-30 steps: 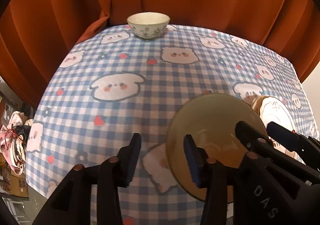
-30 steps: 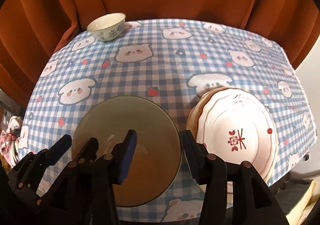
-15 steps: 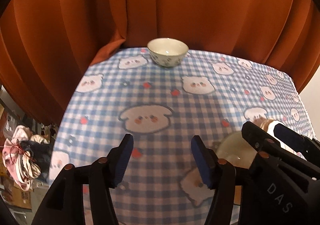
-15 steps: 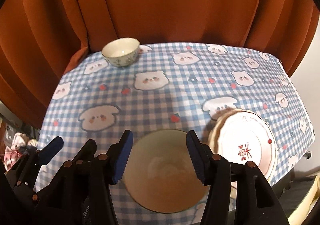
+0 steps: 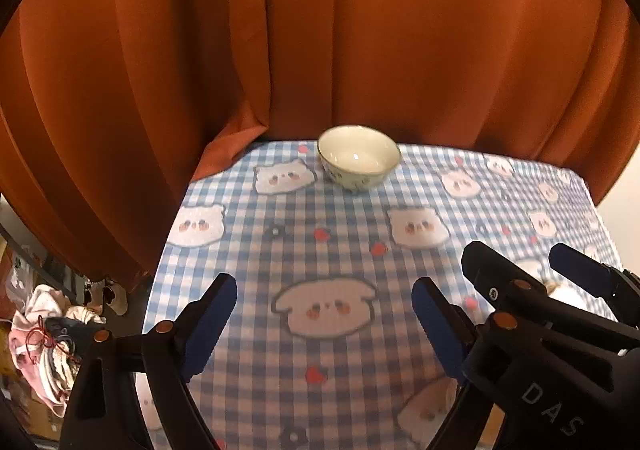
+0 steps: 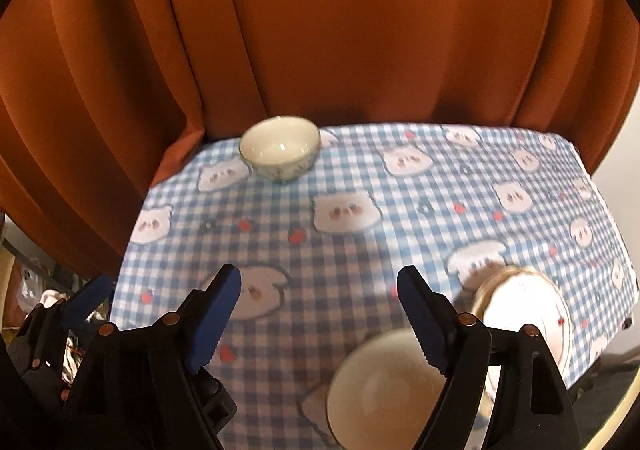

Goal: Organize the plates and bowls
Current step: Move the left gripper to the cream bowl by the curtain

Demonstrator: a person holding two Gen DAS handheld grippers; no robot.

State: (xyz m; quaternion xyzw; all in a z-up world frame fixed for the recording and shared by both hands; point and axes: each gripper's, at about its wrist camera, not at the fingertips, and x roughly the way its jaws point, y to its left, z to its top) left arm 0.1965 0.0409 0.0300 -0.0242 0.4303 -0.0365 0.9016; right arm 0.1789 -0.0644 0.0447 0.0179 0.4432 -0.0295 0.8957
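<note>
while both my grippers, left gripper [image 5: 324, 306] and right gripper [image 6: 320, 298], have just been opening empty, a blue checked tablecloth [image 6: 400, 210] meets the far orange curtain [image 6: 320, 30].

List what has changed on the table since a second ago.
Both grippers, left and right, backed up and away from the large bowl; their jaws have just been opening, empty. Unchanged: large bowl, small patterned bowl by the curtain, stacked plates.

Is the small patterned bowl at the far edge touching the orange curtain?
Cannot tell. In the left wrist view the small bowl overlaps the curtain behind it; neither contact nor gap shows.
</note>
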